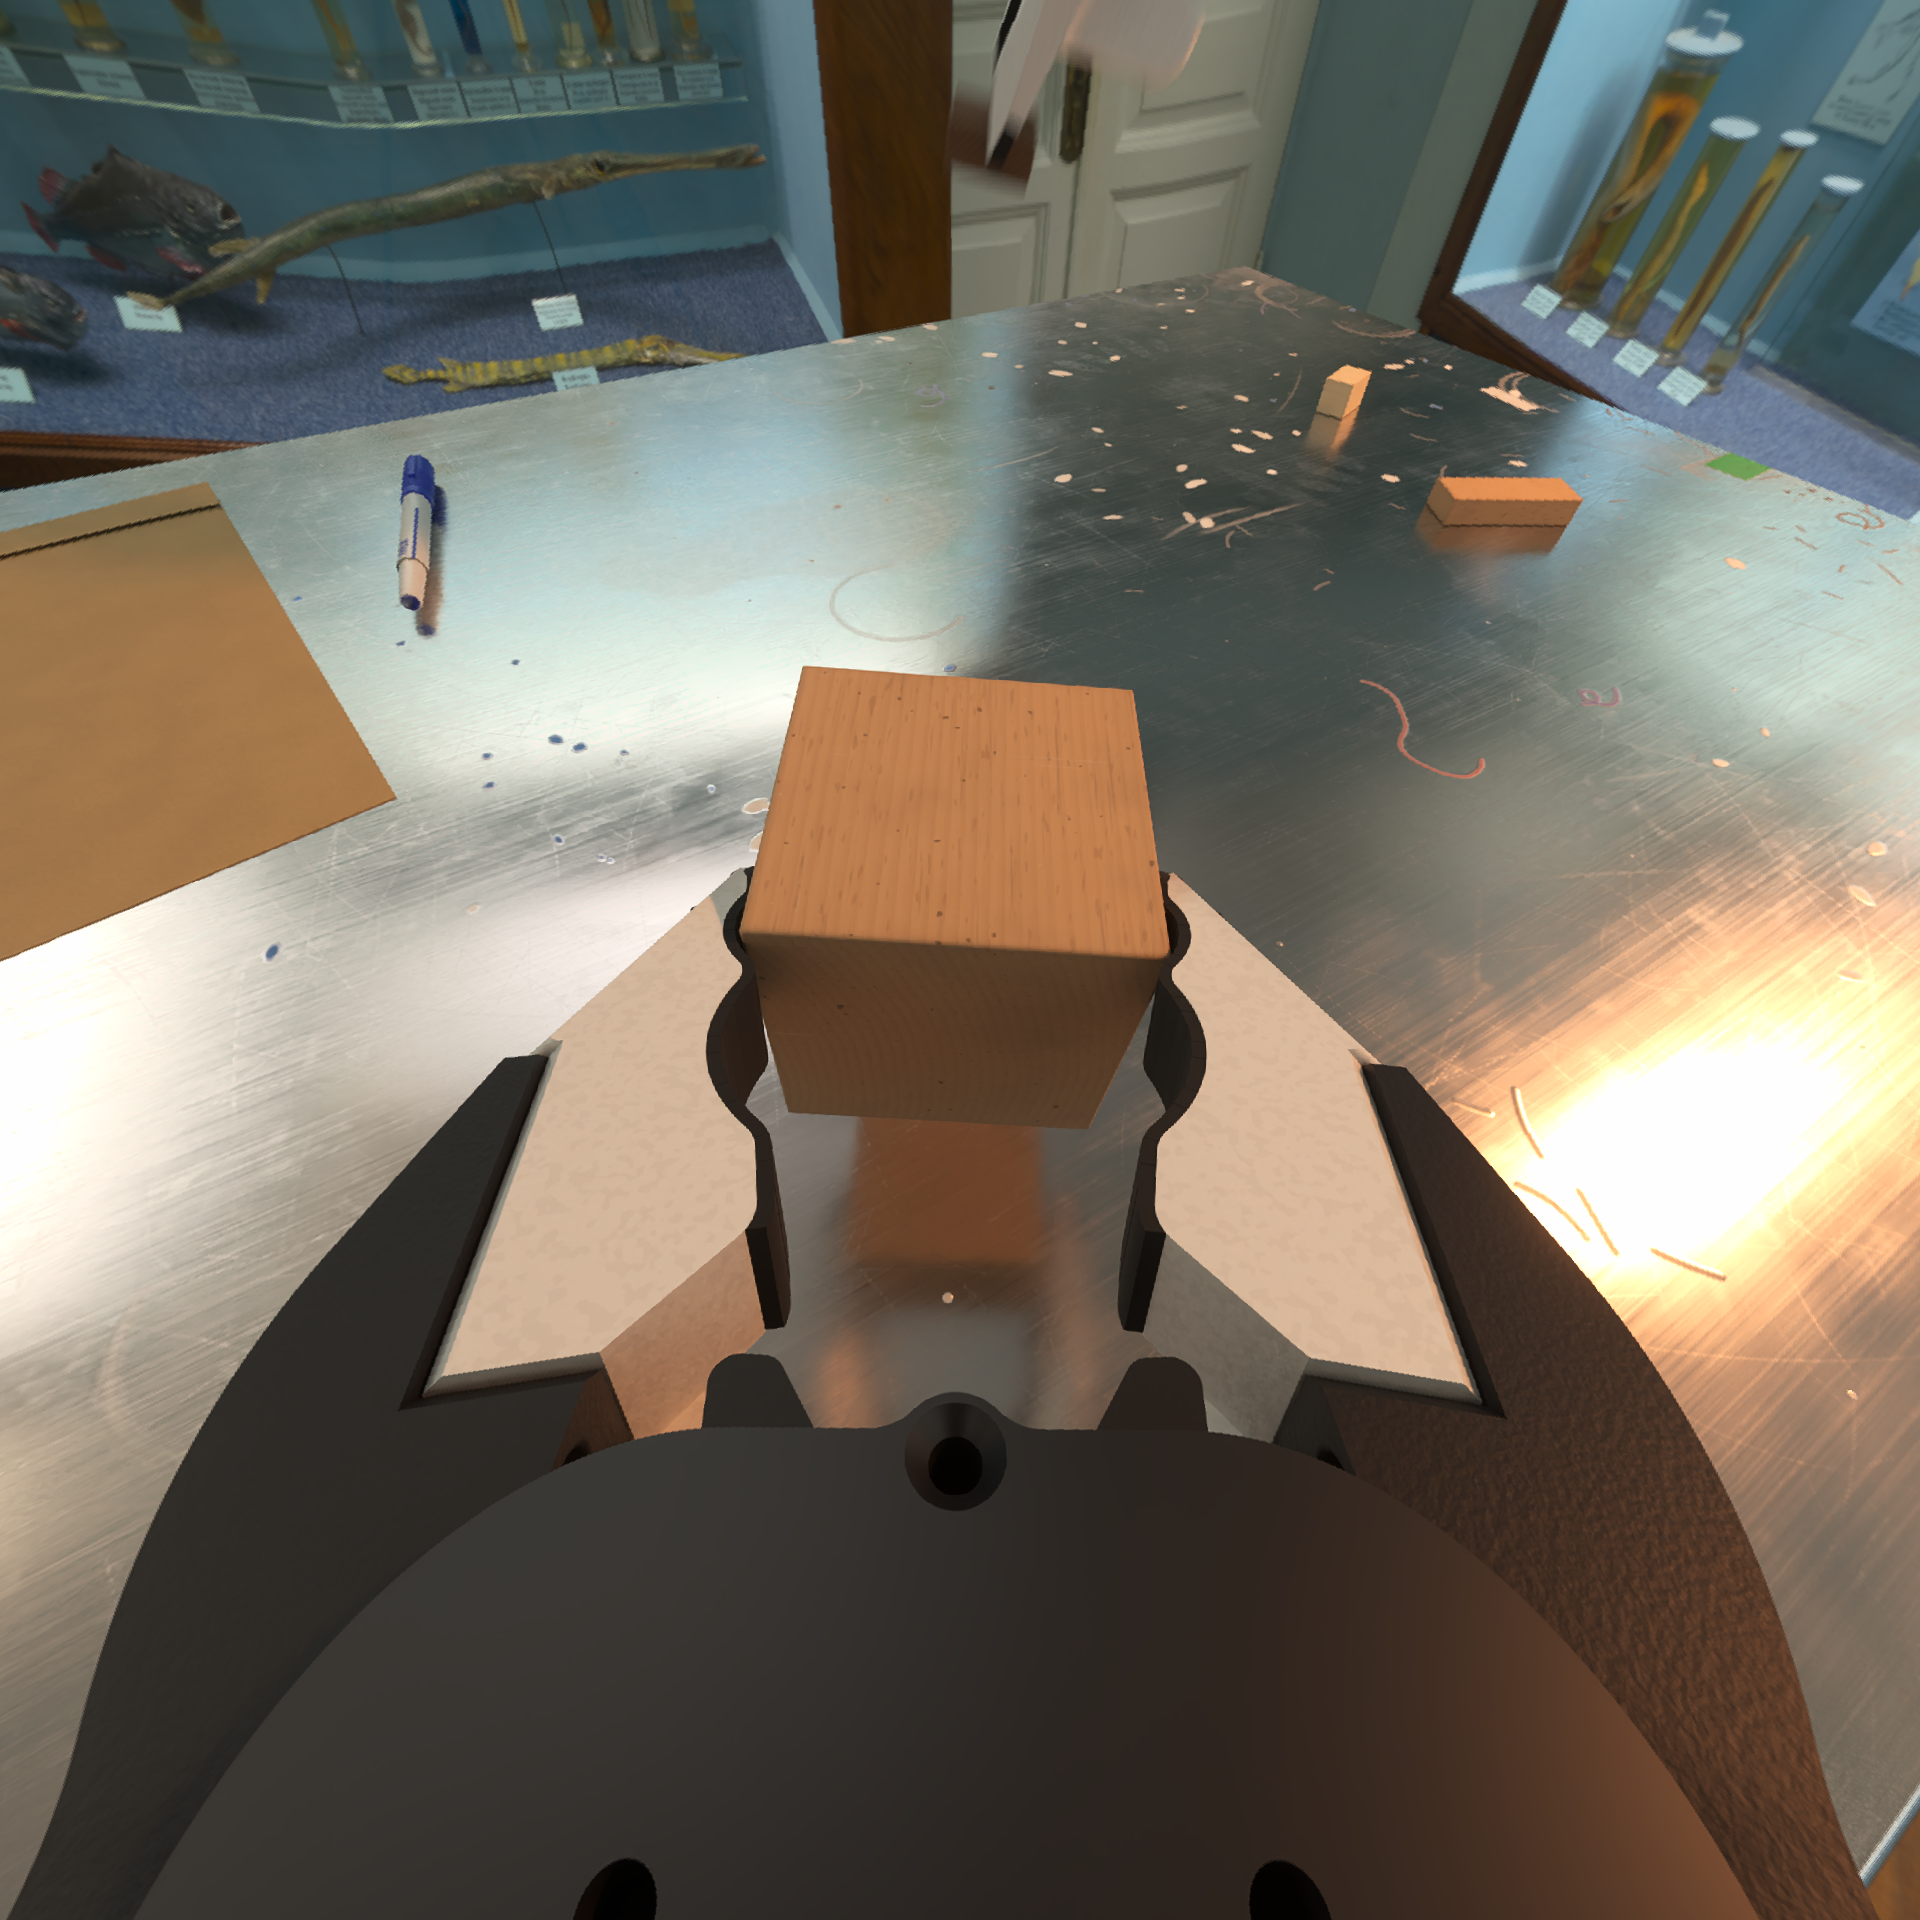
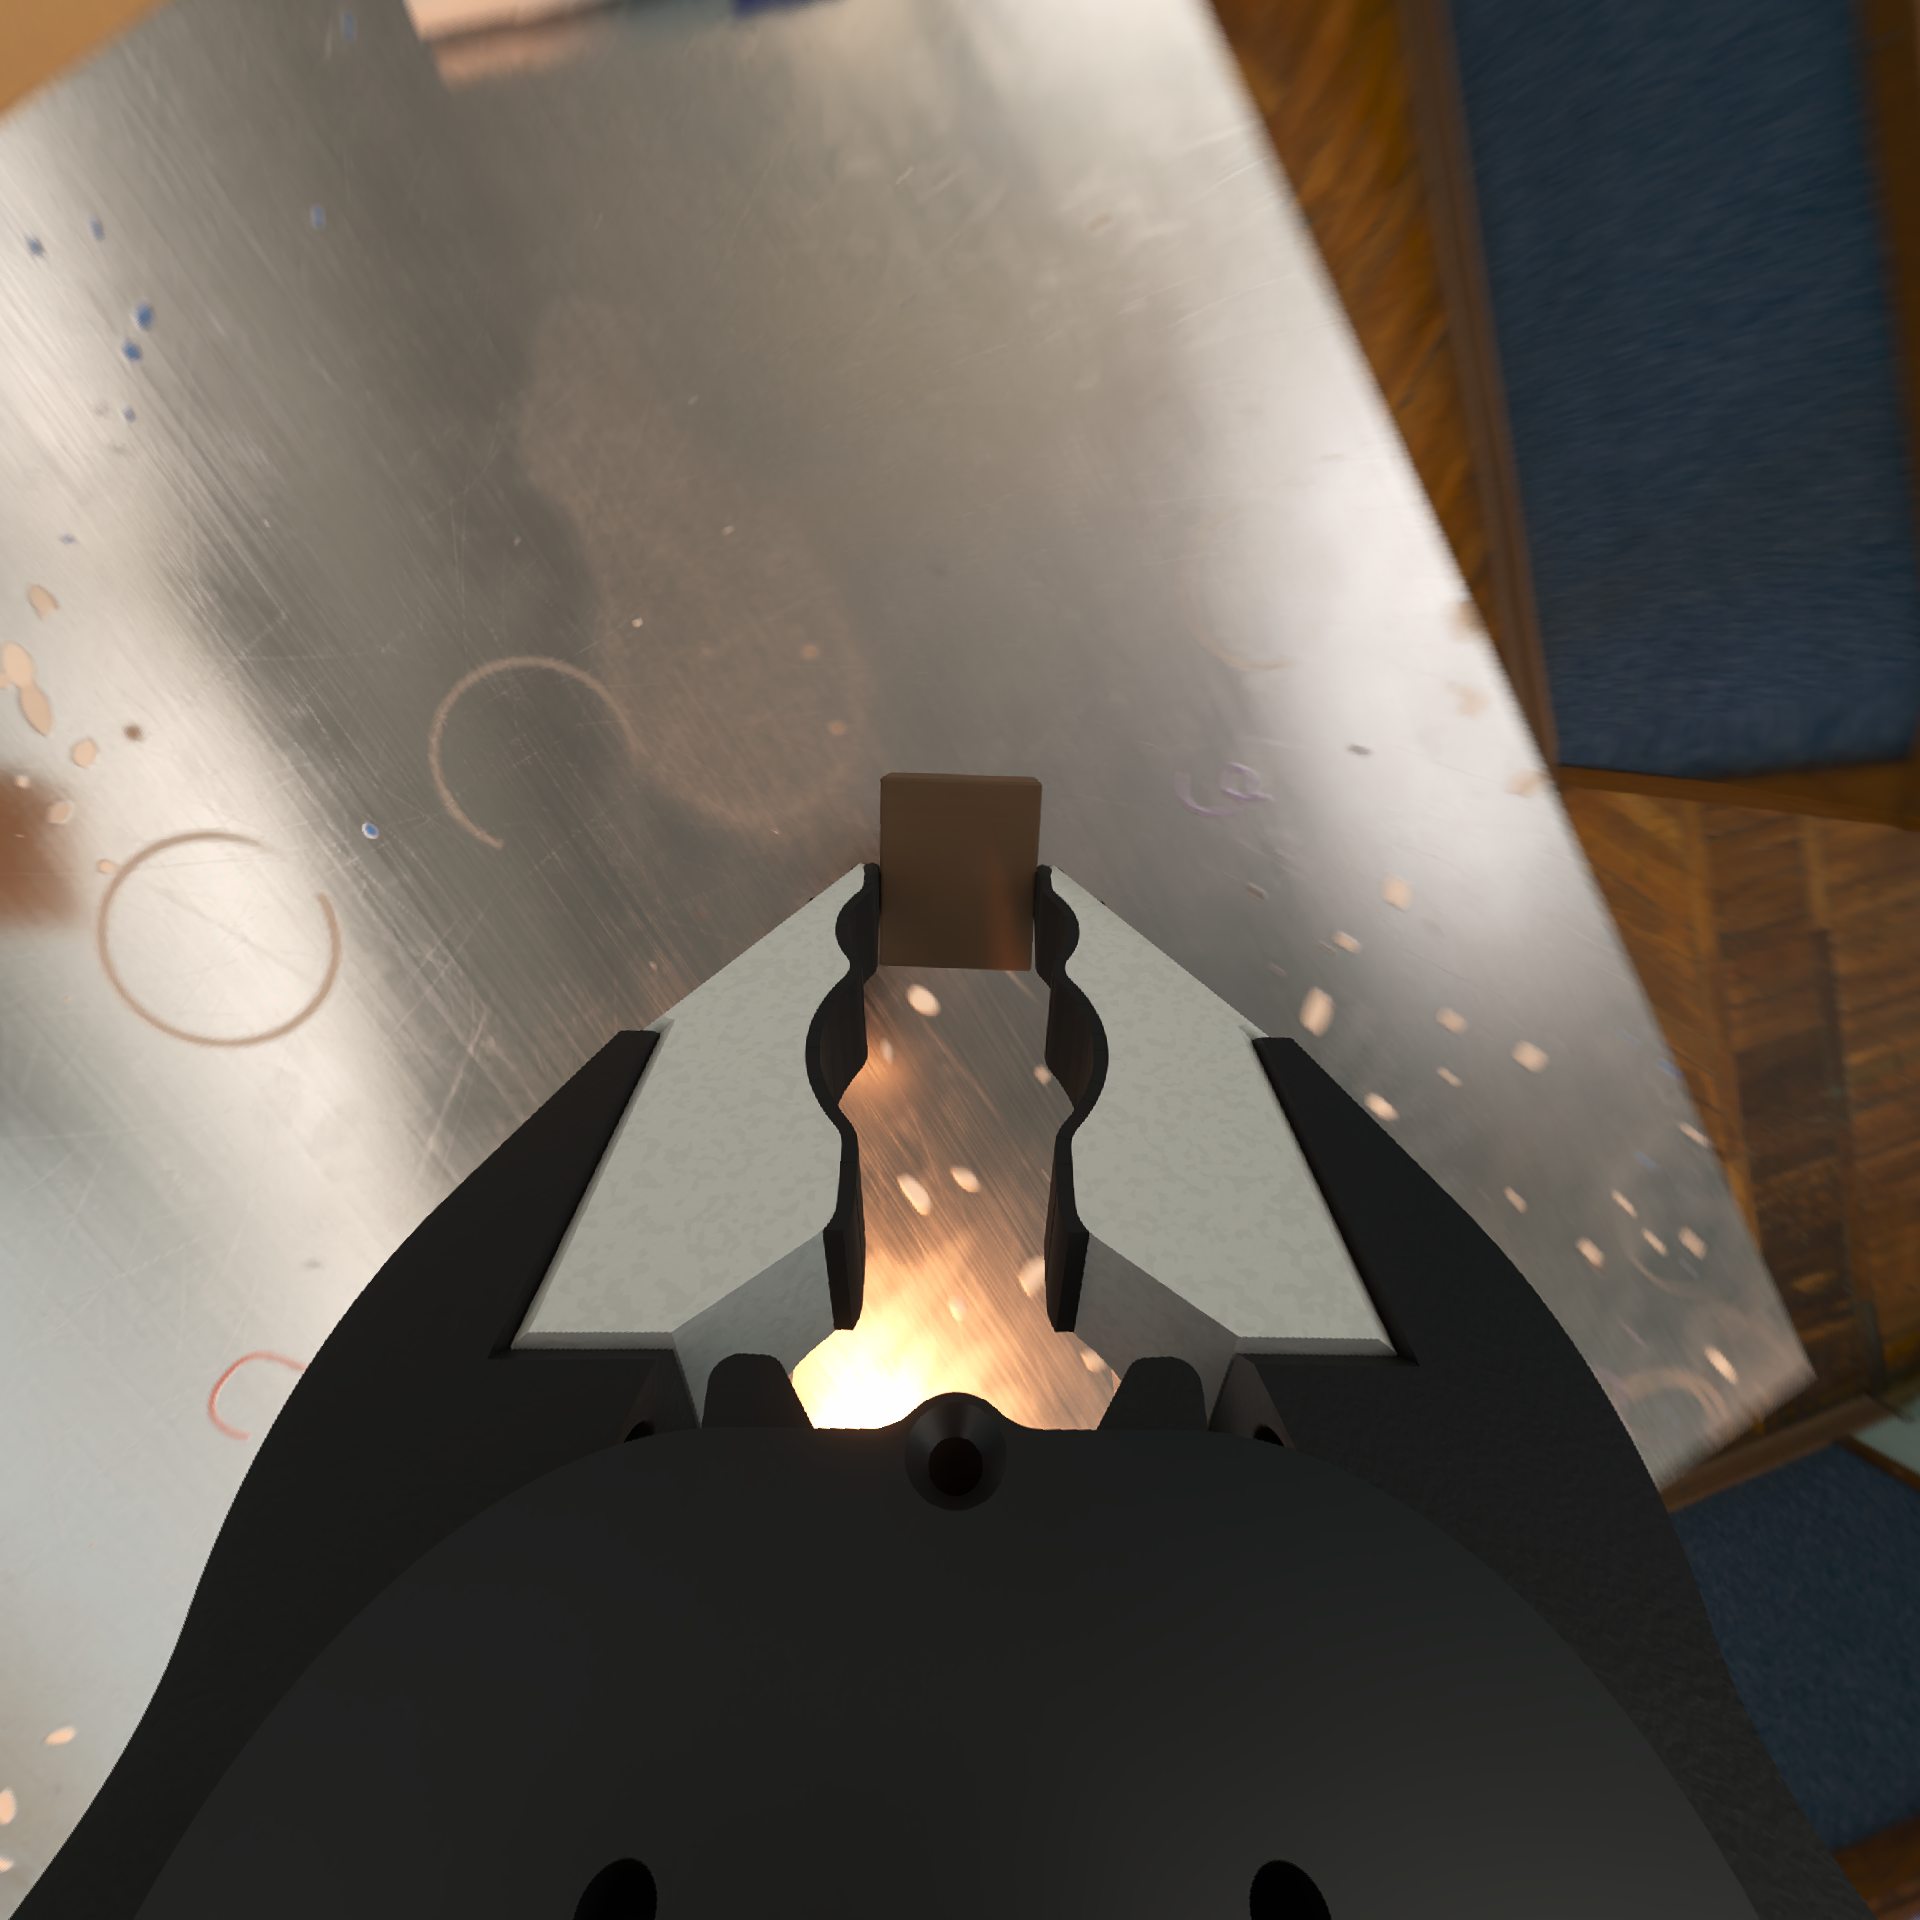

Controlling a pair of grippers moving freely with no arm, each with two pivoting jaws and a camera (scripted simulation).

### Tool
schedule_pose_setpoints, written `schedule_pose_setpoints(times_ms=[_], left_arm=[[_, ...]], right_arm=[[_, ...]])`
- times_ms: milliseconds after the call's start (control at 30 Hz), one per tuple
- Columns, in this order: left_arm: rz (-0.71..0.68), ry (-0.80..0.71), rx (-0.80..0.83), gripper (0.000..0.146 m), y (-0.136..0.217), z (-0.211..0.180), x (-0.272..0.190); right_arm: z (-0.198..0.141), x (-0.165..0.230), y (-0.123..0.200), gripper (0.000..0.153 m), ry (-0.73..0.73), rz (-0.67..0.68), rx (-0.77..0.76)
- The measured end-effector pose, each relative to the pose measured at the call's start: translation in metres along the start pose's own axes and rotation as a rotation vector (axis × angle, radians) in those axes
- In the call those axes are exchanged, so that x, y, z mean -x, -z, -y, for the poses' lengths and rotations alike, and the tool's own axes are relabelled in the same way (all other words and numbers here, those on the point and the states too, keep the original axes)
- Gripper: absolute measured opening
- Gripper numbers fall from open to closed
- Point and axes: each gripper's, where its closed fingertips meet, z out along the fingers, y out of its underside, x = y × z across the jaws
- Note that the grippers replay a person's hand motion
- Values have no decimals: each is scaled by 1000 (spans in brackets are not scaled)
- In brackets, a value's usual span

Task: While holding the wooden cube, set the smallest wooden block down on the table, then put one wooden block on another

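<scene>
In the left wrist view my left gripper [image 1: 956, 904] is shut on a large wooden cube [image 1: 951, 821] and holds it just above the metal table [image 1: 623, 935]. In the right wrist view my right gripper [image 2: 958, 883] is shut on a small brown wooden block [image 2: 958, 873] that sticks out past the fingertips, above the table [image 2: 623, 416]. A small pale wooden block [image 1: 1343, 392] and a flat wooden brick [image 1: 1503, 502] lie on the table at the far right. The right gripper [image 1: 1039, 94] shows blurred at the top of the left wrist view.
A blue-and-white marker [image 1: 416, 530] lies at the far left, next to a brown cardboard sheet [image 1: 156, 707]. The table's edge [image 2: 1455, 520] runs diagonally to the right of my right gripper, with wooden floor and blue carpet beyond. Display cases stand behind the table.
</scene>
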Motion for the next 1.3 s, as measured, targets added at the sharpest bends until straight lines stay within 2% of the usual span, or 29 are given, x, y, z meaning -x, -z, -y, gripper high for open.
schedule_pose_setpoints(times_ms=[133,200,267,400,600,700,867,933,1033,1100,1233,1300], left_arm=[[-3,-10,12,74,-4,-1,-3],[-3,-21,14,74,-5,0,-5],[-6,-26,15,74,-6,0,-7],[-16,-40,22,74,-9,0,-11],[-30,-57,36,74,-16,-1,-15],[-36,-68,45,74,-19,-3,-18],[-37,-83,54,74,-21,-4,-19],[-35,-83,55,74,-20,-5,-19],[-36,-69,54,74,-19,-5,-18],[-37,-60,51,74,-19,-4,-17],[-39,-50,49,74,-19,-4,-17],[-39,-51,52,74,-20,-4,-18]], right_arm=[[-15,-43,93,29,-129,-118,-114],[-38,-59,122,29,-201,-157,-129],[-69,-63,133,29,-239,-149,-101],[-148,-42,116,29,-214,-40,81],[-244,23,70,29,-158,266,338],[-269,35,49,29,-105,291,426],[-286,44,31,30,-22,292,489],[-286,45,32,30,-22,284,493],[-262,34,56,54,-45,252,397],[-221,24,83,55,-75,202,241],[-114,21,132,62,-110,116,-133],[-82,29,129,81,-95,94,-160]])
